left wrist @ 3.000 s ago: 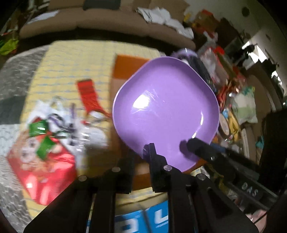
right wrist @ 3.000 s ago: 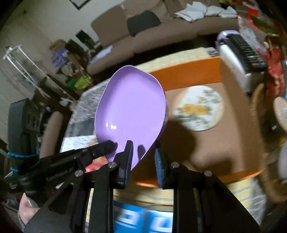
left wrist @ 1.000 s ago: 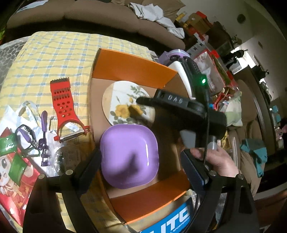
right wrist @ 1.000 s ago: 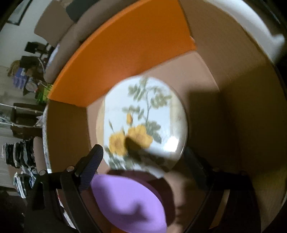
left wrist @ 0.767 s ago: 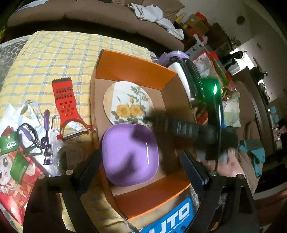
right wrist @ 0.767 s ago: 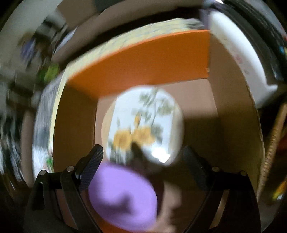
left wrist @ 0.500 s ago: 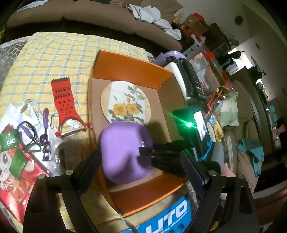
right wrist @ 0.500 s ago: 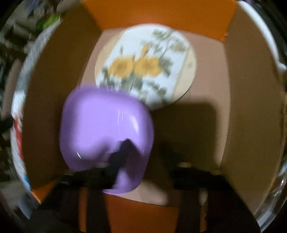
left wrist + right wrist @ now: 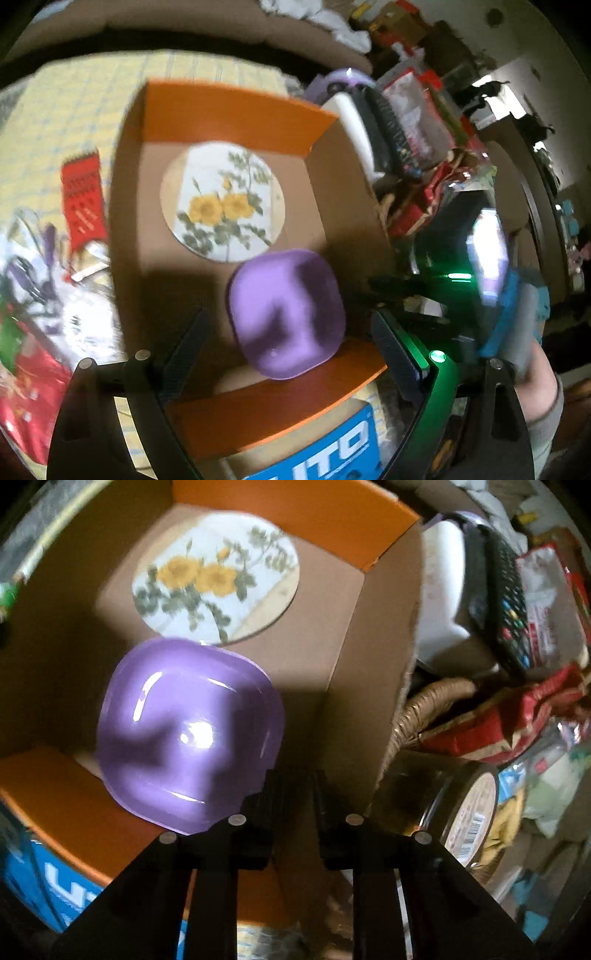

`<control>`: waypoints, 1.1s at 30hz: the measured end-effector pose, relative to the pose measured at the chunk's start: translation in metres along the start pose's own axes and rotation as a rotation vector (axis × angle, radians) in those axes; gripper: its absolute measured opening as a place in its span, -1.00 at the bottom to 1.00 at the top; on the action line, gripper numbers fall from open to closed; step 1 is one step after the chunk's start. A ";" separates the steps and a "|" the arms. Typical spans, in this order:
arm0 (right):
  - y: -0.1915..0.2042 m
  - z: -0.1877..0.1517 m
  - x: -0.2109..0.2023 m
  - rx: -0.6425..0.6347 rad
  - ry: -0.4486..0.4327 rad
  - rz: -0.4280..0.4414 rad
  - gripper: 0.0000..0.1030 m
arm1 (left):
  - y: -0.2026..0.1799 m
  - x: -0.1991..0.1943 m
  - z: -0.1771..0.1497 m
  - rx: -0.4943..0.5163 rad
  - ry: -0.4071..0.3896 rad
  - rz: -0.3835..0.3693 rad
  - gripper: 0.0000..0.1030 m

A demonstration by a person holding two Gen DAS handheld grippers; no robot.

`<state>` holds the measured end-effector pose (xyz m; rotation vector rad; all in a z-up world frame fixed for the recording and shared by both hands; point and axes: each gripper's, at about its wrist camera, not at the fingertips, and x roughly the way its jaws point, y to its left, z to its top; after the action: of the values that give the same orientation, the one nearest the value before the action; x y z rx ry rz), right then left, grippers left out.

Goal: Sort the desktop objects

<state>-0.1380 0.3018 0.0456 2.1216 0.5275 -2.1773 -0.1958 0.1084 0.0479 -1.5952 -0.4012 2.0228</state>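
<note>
A purple square plate (image 9: 286,312) lies in an open cardboard box with orange flaps (image 9: 229,110), beside a round floral plate (image 9: 221,199). My left gripper (image 9: 288,332) is open wide above the box's near side, holding nothing. The right gripper shows at the right of that view, beside the box wall. In the right wrist view the purple plate (image 9: 188,727) and the floral plate (image 9: 218,576) lie in the box (image 9: 295,502). My right gripper (image 9: 291,786) has its jaws a small gap apart at the plate's right edge, gripping nothing.
A red grater (image 9: 83,195), scissors and a red packet (image 9: 26,373) lie on the yellow checked cloth left of the box. A white and black appliance (image 9: 476,590), a wicker basket (image 9: 428,705), a jar (image 9: 465,797) and snack bags crowd the box's right side.
The purple plate was held up by both grippers, then set in the box. Both grippers have let go; the right one has drawn back to the box's right side.
</note>
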 end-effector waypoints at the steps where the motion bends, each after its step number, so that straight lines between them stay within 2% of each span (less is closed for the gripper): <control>1: -0.005 -0.004 -0.007 0.012 -0.023 0.026 -0.64 | 0.001 0.008 0.001 -0.018 0.016 0.005 0.77; 3: -0.017 -0.016 -0.025 0.041 -0.075 0.094 -0.64 | 0.005 0.024 0.003 -0.060 0.044 0.033 0.77; 6: -0.031 -0.024 -0.045 0.093 -0.137 0.188 -0.63 | -0.001 0.036 0.007 -0.044 0.056 0.066 0.77; 8: -0.034 -0.018 -0.061 0.127 -0.191 0.251 -0.63 | -0.005 0.044 0.007 -0.037 0.078 0.086 0.67; 9: -0.033 -0.017 -0.068 0.142 -0.213 0.273 -0.63 | -0.011 0.048 0.008 0.002 0.083 0.119 0.51; 10: -0.034 -0.013 -0.072 0.163 -0.243 0.303 -0.63 | -0.016 0.051 0.008 0.032 0.085 0.148 0.27; 11: -0.031 -0.002 -0.072 0.180 -0.267 0.333 -0.63 | -0.022 0.059 0.006 0.074 0.101 0.195 0.17; 12: -0.026 0.000 -0.075 0.194 -0.287 0.355 -0.63 | -0.023 0.064 0.008 0.084 0.117 0.207 0.06; 14: -0.031 0.001 -0.084 0.210 -0.326 0.376 -0.63 | -0.022 0.079 0.006 0.082 0.158 0.240 0.03; 15: -0.026 0.016 -0.075 0.210 -0.333 0.375 -0.63 | -0.021 0.086 0.005 0.084 0.172 0.259 0.03; 17: -0.027 0.011 -0.081 0.214 -0.350 0.383 -0.63 | -0.018 0.098 0.006 0.083 0.200 0.304 0.03; 21: -0.024 0.004 -0.083 0.204 -0.361 0.393 -0.56 | -0.011 0.111 0.008 0.038 0.228 0.255 -0.05; 24: -0.020 0.009 -0.071 0.206 -0.357 0.398 -0.53 | -0.020 0.115 0.007 0.065 0.230 0.249 -0.08; 30: -0.016 0.015 -0.056 0.228 -0.357 0.403 -0.53 | -0.050 0.127 -0.004 0.115 0.255 0.180 -0.09; 33: -0.014 0.012 -0.054 0.226 -0.353 0.403 -0.53 | -0.059 0.120 -0.007 0.155 0.245 0.224 -0.09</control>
<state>-0.1507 0.3014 0.1017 1.6741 -0.1638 -2.3631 -0.1959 0.2245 -0.0190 -1.8275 0.0259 1.9294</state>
